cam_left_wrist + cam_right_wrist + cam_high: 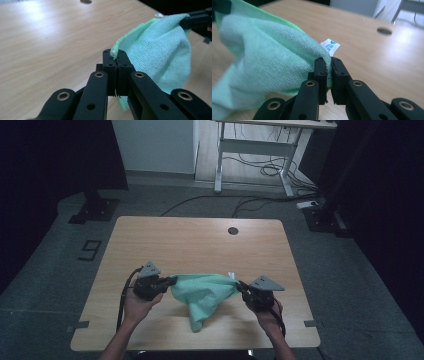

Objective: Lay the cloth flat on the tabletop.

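Both jaws clamped, left hand-held gripper [115, 56] and right hand-held gripper [328, 62] each pinch the green cloth [202, 292].

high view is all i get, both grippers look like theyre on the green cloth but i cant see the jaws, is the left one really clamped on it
Observer: Yes. In the left gripper view the left gripper is shut on an edge of the cloth.
Operator: and the right one
Observer: The right gripper is shut on another edge of the cloth, pinched between its jaws.
Operator: anything near that corner i cant make out
Observer: A small white label with blue print sticks out of the cloth just above the right gripper's jaws.
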Tool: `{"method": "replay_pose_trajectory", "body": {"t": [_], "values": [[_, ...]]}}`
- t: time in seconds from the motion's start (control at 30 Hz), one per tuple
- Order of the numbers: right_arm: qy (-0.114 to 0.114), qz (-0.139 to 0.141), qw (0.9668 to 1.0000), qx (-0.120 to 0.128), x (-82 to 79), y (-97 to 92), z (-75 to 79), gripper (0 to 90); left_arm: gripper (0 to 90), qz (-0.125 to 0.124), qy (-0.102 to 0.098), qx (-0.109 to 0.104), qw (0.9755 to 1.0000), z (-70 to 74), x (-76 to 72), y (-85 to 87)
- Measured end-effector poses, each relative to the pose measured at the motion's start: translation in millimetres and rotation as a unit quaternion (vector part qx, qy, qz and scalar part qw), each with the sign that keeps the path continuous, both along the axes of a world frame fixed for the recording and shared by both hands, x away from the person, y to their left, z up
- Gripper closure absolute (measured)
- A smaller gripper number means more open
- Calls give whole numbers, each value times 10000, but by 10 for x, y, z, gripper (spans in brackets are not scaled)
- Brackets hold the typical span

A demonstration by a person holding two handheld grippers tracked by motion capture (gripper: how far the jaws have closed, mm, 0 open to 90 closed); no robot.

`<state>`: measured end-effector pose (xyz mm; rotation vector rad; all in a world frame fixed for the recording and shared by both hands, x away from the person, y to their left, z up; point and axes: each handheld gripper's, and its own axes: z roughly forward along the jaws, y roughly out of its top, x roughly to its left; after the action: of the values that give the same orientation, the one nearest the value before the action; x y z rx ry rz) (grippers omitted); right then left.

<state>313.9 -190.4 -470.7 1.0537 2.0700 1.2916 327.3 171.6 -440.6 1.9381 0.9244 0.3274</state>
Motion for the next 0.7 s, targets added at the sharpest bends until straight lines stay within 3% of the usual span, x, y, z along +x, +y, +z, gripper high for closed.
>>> {"method": "replay_pose_trajectory", "body": {"t": [0.33, 0.7], "values": [[-756, 261, 9963, 318, -331, -17, 470, 842, 880, -193, -495, -193, 9984, 440, -341, 130], [-1223, 496, 9899, 510, -679, -74, 765, 841, 871, -416, -814, -388, 9951, 709, -614, 186]]}}
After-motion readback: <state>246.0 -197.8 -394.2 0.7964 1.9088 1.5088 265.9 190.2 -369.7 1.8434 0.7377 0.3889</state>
